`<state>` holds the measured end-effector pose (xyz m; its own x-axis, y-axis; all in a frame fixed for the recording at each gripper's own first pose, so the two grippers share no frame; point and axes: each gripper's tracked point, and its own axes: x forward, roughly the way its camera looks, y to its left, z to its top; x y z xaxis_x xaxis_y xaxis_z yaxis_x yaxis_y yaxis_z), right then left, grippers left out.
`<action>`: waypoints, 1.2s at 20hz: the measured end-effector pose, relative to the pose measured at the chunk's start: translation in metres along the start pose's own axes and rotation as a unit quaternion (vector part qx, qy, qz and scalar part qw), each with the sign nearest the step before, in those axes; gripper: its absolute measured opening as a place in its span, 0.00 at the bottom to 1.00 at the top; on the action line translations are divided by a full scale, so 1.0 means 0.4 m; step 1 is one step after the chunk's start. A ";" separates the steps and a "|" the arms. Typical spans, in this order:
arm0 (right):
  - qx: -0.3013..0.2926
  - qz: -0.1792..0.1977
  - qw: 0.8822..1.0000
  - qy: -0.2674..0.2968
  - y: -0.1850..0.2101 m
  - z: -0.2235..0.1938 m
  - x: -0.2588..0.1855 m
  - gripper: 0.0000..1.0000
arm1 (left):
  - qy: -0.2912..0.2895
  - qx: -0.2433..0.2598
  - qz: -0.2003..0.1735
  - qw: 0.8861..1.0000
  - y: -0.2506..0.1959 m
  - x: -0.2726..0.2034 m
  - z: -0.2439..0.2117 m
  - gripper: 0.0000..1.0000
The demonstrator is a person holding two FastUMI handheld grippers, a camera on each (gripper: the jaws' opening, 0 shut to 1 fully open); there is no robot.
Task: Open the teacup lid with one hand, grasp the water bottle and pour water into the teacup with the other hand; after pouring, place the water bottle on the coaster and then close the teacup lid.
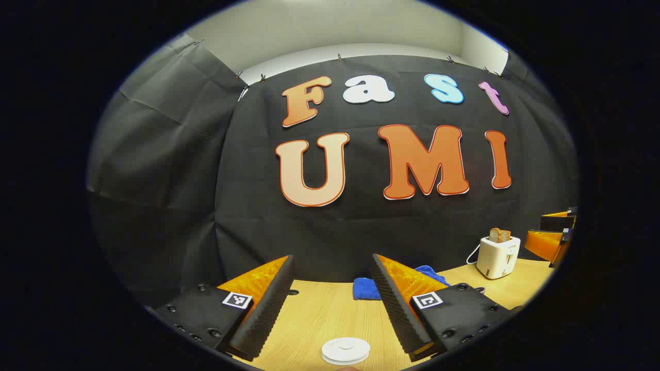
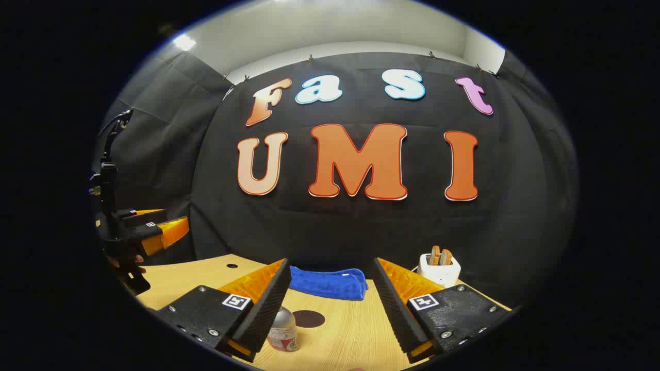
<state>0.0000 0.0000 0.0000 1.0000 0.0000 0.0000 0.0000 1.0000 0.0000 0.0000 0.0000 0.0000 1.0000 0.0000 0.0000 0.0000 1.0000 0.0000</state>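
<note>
Pale wood grain runs across the table (image 1: 319, 314), and on it, in the left gripper view, a white teacup lid (image 1: 346, 350) sits at the near edge, between and just below the fingers of the left gripper (image 1: 330, 304). Those fingers stand wide apart and hold nothing. Farther off lie a blue cloth (image 1: 367, 287) and, to the right, a white toaster (image 1: 497, 255) with bread in its slots. The right gripper (image 1: 554, 234) shows at the far right edge.

In the right gripper view, the right gripper (image 2: 330, 306) also stands with its fingers spread, empty. The water bottle (image 2: 283, 330) stands on the table just beside the left finger; whether they touch cannot be told. A dark round coaster (image 2: 308, 319) lies just right of the bottle. Beyond are the blue cloth and the toaster. At the far left the left gripper hangs above the table, a hand (image 2: 126, 263) beneath it.
</note>
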 end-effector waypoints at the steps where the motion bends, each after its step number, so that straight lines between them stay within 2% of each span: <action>1: 0.001 0.001 1.000 0.000 0.002 0.000 0.000 0.96 | 0.000 0.000 0.001 1.000 0.003 -0.001 -0.001 1.00; 7: 0.002 0.006 1.000 -0.002 0.010 0.003 0.002 0.96 | -0.003 -0.001 0.006 1.000 0.011 -0.002 -0.001 1.00; 8: 0.002 0.006 1.000 -0.001 0.011 0.002 0.001 0.96 | -0.002 -0.002 0.006 1.000 0.011 -0.001 -0.001 0.97; 11: 0.002 0.007 1.000 -0.001 0.014 0.002 0.001 0.96 | 0.003 -0.005 0.003 1.000 0.007 -0.002 -0.011 0.97; 12: 0.002 0.008 1.000 -0.001 0.016 0.003 0.000 0.96 | 0.004 -0.004 0.003 1.000 0.008 -0.001 -0.013 1.00; 14: 0.001 0.007 1.000 0.001 0.015 -0.002 0.002 0.96 | 0.006 -0.004 0.004 1.000 0.010 0.000 -0.017 0.97; 16: 0.000 0.007 1.000 0.003 0.015 -0.007 0.001 0.96 | 0.013 -0.004 0.005 1.000 0.013 0.001 -0.033 1.00; 17: 0.001 0.008 1.000 0.004 0.017 -0.009 0.001 0.96 | 0.017 -0.006 0.004 1.000 0.012 0.001 -0.042 0.97; 18: 0.004 0.010 1.000 0.004 0.022 -0.011 0.000 0.96 | 0.020 -0.006 0.002 1.000 0.009 0.000 -0.048 1.00; 19: 0.007 0.013 1.000 0.004 0.027 -0.015 -0.001 0.96 | 0.022 -0.004 0.001 1.000 0.007 -0.002 -0.054 0.97; 22: 0.007 0.021 1.000 0.007 0.042 -0.028 -0.006 0.96 | 0.025 0.001 0.000 1.000 0.008 -0.001 -0.069 1.00; 23: 0.005 0.023 1.000 0.008 0.044 -0.034 -0.006 0.96 | 0.027 0.002 0.000 1.000 0.009 -0.001 -0.078 0.97; 24: 0.004 0.025 1.000 0.011 0.050 -0.041 -0.007 0.96 | 0.029 0.003 0.001 1.000 0.012 -0.002 -0.085 1.00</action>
<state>-0.0029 0.0200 -0.0165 0.9985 0.0499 -0.0219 -0.0498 0.9987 0.0087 -0.0009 0.0047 -0.0339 0.9983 0.0024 -0.0583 -0.0021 1.0000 0.0059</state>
